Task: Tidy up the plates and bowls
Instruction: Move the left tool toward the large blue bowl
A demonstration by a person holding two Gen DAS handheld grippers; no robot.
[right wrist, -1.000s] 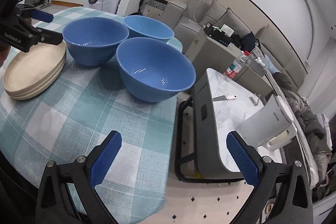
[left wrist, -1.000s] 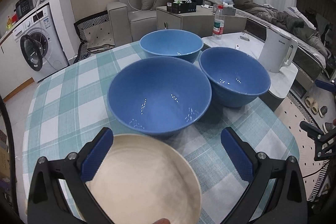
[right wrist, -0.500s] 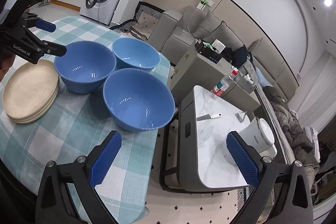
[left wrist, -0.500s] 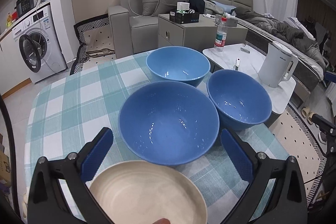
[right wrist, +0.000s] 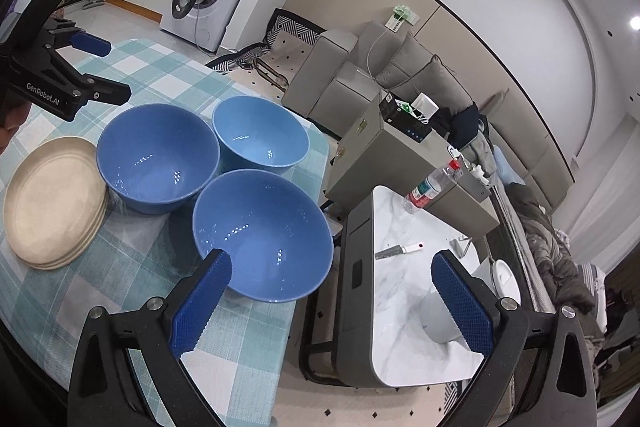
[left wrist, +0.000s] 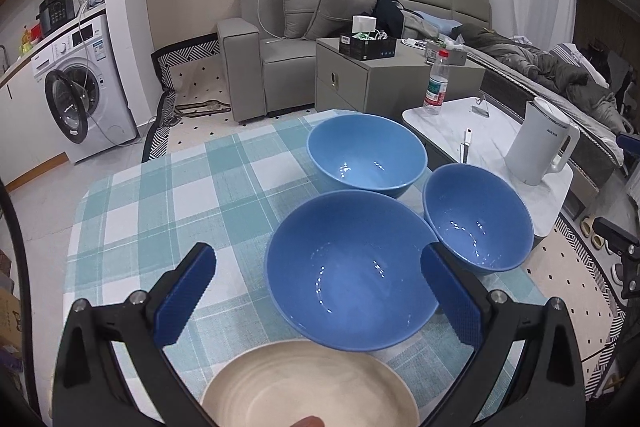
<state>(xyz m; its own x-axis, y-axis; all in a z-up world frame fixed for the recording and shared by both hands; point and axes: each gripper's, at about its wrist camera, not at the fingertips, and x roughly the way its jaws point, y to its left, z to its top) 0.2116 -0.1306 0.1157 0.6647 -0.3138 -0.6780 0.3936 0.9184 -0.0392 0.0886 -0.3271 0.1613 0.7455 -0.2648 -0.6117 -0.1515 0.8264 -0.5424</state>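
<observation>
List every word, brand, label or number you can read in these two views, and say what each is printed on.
"GenRobot.AI" – white print on the black body of the left gripper, right wrist view.
White kettle: small dark logo, too blurred to read.
Water bottle: label print too small to read.
Washing machine: stickers and panel illegible.
Black box on the cabinet: markings illegible.

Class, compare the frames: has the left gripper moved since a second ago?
Yes. The left gripper has pulled back and up: the plate stack and bowls sit lower and smaller in its view.
</observation>
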